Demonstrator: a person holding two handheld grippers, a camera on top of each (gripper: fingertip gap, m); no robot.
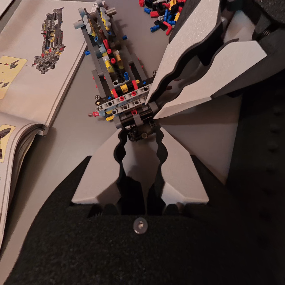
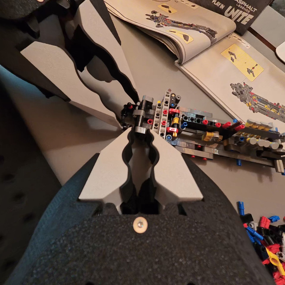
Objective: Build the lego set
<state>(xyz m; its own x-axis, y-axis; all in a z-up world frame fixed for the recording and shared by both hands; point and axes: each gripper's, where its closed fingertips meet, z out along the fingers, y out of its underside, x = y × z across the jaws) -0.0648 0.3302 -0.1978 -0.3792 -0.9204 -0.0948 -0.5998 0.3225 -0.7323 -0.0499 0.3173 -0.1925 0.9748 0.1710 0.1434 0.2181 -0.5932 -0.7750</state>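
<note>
Left wrist view: the left gripper [image 1: 139, 131] clasps the near end of a long lego chassis [image 1: 114, 77], its two white fingers closed onto the black-and-grey block at that end. The chassis lies on a grey table [image 1: 69, 154] and stretches away from the camera, a frame of grey beams studded with red, blue and yellow pins. The right gripper [image 1: 150, 110] reaches in from the upper right, its fingertips clenched on the right corner of the same end, just where two pale holed beams cross the frame. An open instruction booklet [image 1: 38, 84] lies to the left of the model, showing diagrams of the build. A pile of loose pieces [image 1: 163, 15], red, blue, black and yellow, sits at the top right, well apart from the model.

Right wrist view: the right gripper [image 2: 140, 130] holds the end block of the lego chassis [image 2: 200, 131], fingers pinched on a grey-and-black piece. The model runs off to the right along the table [image 2: 154, 69]. The left gripper [image 2: 129, 114] comes in from the upper left, its tips closed on the black end of the model. The instruction booklet [image 2: 200, 46] lies open beyond the model; a dark box [image 2: 240, 13] stands behind it. The loose pieces [image 2: 268, 240] heap at the lower right.
</note>
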